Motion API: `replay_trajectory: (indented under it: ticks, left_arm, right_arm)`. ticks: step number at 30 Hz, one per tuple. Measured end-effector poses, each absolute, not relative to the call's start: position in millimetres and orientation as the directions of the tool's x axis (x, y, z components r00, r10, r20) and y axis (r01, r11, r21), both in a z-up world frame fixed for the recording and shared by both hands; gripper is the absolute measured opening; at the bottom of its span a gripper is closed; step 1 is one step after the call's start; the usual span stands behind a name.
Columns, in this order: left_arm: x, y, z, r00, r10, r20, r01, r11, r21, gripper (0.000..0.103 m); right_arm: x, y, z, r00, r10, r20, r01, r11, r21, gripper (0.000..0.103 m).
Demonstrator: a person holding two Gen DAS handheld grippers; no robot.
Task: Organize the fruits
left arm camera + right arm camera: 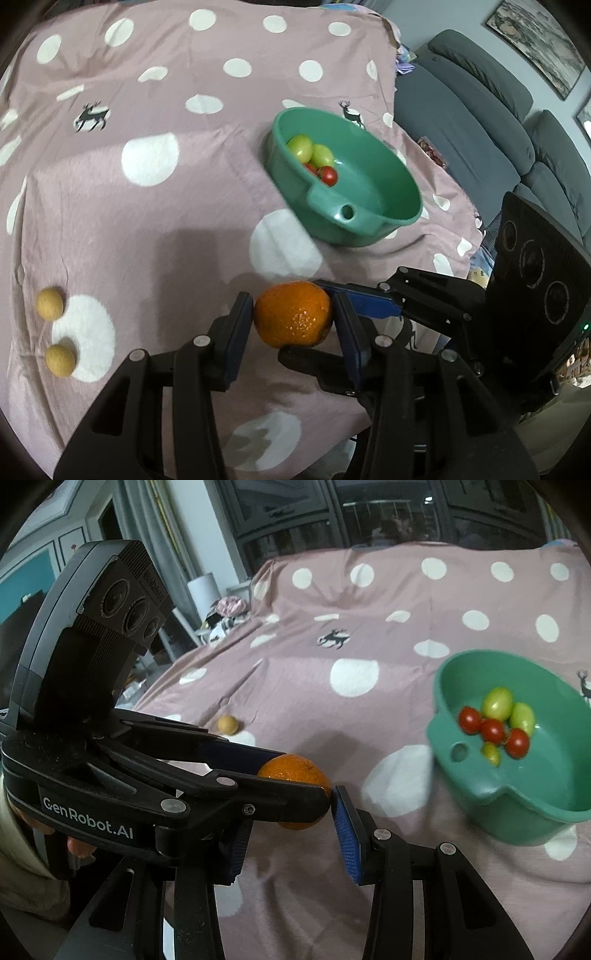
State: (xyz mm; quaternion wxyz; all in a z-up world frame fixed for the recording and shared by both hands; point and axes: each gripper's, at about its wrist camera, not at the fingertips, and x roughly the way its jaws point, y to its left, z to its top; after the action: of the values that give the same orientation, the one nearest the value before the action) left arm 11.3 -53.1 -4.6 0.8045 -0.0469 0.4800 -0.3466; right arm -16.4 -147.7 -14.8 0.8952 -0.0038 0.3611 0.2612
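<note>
Orange fruit (293, 314), firm, round and likely slippery, is pinched at its middle between the left gripper (293, 325) pads.

A pink cloth (207, 155) with white dots and small black deer prints covers the broad work surface. At about two o'clock in the left wrist view stands a grey-blue sofa (480, 122) with plump back cushions, and above it a framed picture (535, 40) hangs on a pale wall. In the right wrist view, dark glazed doors (369, 513) with a railing behind them span twelve o'clock, grey curtains (147, 528) hang at eleven o'clock, and a teal wall panel (26, 587) shows at nine o'clock.
</note>
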Motion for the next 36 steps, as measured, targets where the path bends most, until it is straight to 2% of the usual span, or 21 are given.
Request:
replay_trajectory:
  ticks: [23, 36]
  left_arm:
    - [50.3, -147.1, 30.5, 0.297, -0.644, -0.705, 0.685, 0.658, -0.312, 0.044]
    - [69.3, -171.2, 13.1, 0.258, -0.638, -0.726, 0.685, 0.65, -0.328, 0.044]
  right_arm:
    - [-8.7, -226.5, 11.4, 0.782, 0.325, -0.531, -0.305, 0.944, 0.129, 0.044]
    - [5.8, -246.6, 0.7, 0.775, 0.282, -0.565, -0.25, 0.959, 0.135, 0.044]
